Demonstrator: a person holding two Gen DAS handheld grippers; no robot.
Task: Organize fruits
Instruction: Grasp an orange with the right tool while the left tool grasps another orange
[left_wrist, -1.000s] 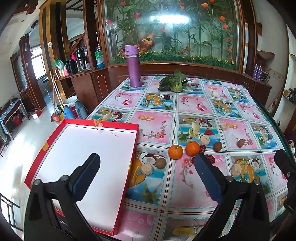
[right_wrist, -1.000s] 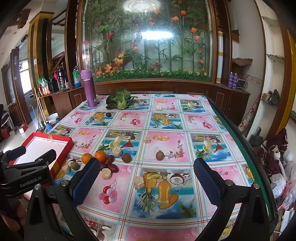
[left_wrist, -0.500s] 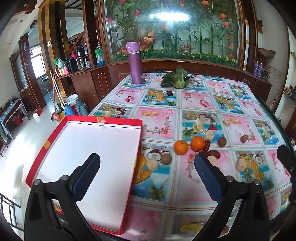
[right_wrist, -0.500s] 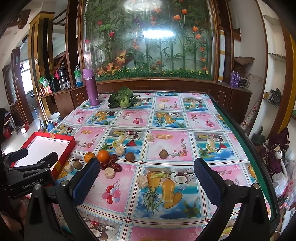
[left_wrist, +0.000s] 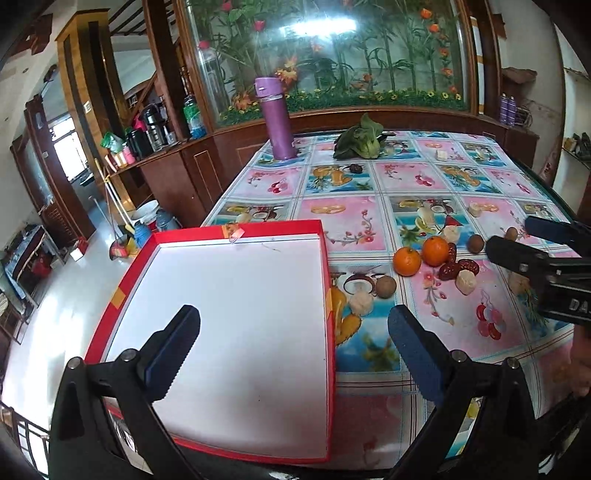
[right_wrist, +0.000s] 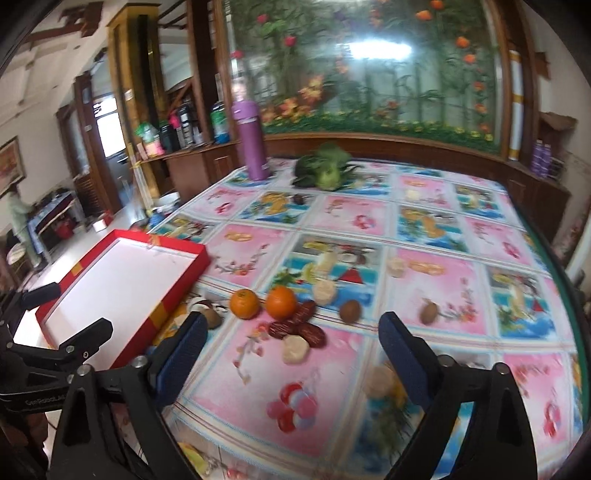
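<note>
Meanwhile the red tray (left_wrist: 325, 258) holds no fruit, and both left tongs (left_wrist: 293, 334) and right tongs (right_wrist: 291, 341) gape, released.

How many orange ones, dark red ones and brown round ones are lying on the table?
Oranges: 2
Dark red dates: 3
Brown round fruits: 3
Total: 8
</note>
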